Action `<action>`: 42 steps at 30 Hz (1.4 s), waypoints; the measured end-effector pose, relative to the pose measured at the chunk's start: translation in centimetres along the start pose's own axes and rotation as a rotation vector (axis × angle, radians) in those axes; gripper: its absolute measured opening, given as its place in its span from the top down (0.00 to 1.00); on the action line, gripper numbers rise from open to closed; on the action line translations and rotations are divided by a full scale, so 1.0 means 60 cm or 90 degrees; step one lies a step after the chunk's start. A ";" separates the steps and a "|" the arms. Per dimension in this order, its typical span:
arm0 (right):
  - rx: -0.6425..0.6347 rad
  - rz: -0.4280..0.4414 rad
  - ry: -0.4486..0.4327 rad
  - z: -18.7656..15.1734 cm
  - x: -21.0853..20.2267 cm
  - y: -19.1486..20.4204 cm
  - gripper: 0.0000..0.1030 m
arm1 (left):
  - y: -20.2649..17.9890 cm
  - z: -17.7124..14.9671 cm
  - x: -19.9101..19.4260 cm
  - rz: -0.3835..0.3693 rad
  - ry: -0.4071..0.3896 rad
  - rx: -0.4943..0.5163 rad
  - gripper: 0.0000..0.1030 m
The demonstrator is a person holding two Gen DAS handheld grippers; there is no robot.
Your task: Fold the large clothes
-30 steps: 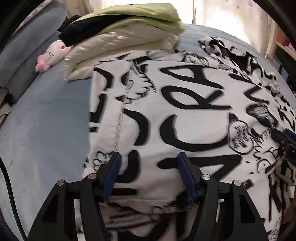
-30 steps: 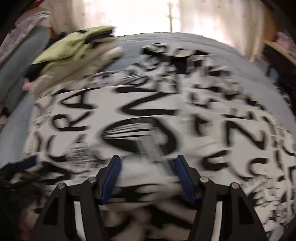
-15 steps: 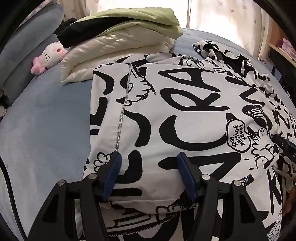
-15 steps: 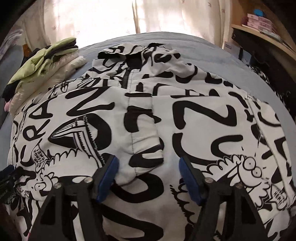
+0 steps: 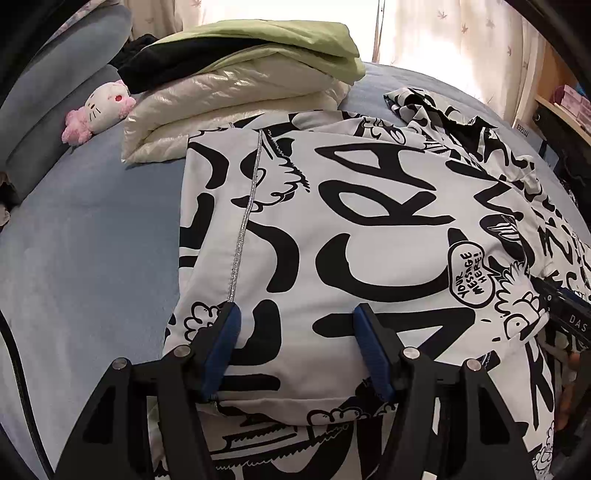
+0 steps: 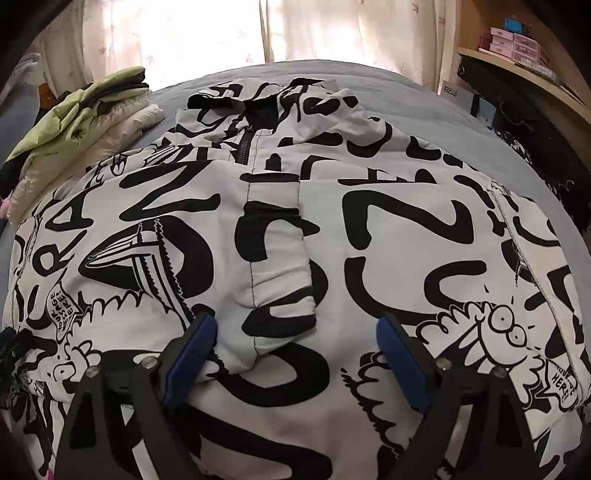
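A white padded jacket (image 5: 369, 206) with bold black lettering lies spread on the blue bed (image 5: 92, 240), its left part folded inward along a silver seam (image 5: 240, 236). My left gripper (image 5: 295, 310) hovers at that flap's near hem. Its blue pads (image 5: 225, 347) stand apart with flat cloth between them and no visible pinch. In the right wrist view the jacket (image 6: 388, 229) shows its zipped collar (image 6: 247, 144) and front placket. My right gripper (image 6: 295, 317) sits over the placket's lower end. Its jaws are opening wide, and the pads do not press the cloth between them.
A pile of folded clothes (image 5: 251, 85), green on cream, sits at the jacket's far left corner (image 6: 81, 110). A pink-and-white plush toy (image 5: 103, 107) lies beside it. Bright curtains (image 6: 184, 33) hang behind the bed. A wooden shelf (image 6: 524, 74) with boxes stands on the right.
The right view swung from the jacket's left half to its centre and went from blurred to steady, and the right jaws spread wider. Bunched cloth under the left gripper settled flat.
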State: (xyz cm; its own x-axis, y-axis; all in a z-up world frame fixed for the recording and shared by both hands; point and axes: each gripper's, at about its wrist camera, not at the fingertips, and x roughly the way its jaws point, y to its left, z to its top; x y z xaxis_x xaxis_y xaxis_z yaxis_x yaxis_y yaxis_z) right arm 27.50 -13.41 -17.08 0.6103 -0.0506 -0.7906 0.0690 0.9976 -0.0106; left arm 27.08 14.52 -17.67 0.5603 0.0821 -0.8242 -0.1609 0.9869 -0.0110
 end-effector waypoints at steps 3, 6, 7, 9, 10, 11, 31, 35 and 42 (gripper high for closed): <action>0.010 0.016 0.011 0.004 0.001 -0.005 0.12 | -0.001 0.000 -0.018 0.002 -0.007 -0.001 0.40; 0.030 0.025 0.033 0.009 -0.009 -0.012 0.12 | 0.000 -0.003 -0.054 -0.005 -0.033 0.002 0.40; 0.038 0.024 0.037 0.009 -0.015 -0.013 0.12 | 0.000 -0.005 -0.068 -0.006 -0.043 0.005 0.39; 0.040 0.023 0.026 0.007 -0.040 -0.008 0.12 | 0.002 -0.010 -0.098 0.000 -0.063 0.012 0.35; 0.027 0.019 0.011 0.004 -0.061 -0.002 0.12 | 0.003 -0.012 -0.112 0.001 -0.072 0.012 0.34; 0.015 0.013 0.000 0.002 -0.076 0.004 0.12 | 0.007 -0.016 -0.130 0.002 -0.084 0.013 0.33; 0.022 0.140 -0.139 -0.153 -0.422 -0.014 0.12 | 0.041 -0.159 -0.380 -0.016 -0.142 0.019 0.26; 0.025 0.136 -0.135 -0.182 -0.448 -0.031 0.12 | 0.060 -0.183 -0.409 -0.017 -0.139 0.012 0.26; 0.013 0.090 -0.134 -0.233 -0.489 -0.073 0.12 | 0.113 -0.214 -0.440 -0.027 -0.120 -0.003 0.25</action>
State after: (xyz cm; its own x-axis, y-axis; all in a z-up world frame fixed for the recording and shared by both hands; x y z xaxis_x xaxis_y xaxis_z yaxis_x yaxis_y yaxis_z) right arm -1.74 -15.59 -2.38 0.7660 0.0775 -0.6381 -0.0130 0.9944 0.1051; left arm 0.75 17.23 -3.24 0.7090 0.0654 -0.7022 -0.1371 0.9895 -0.0462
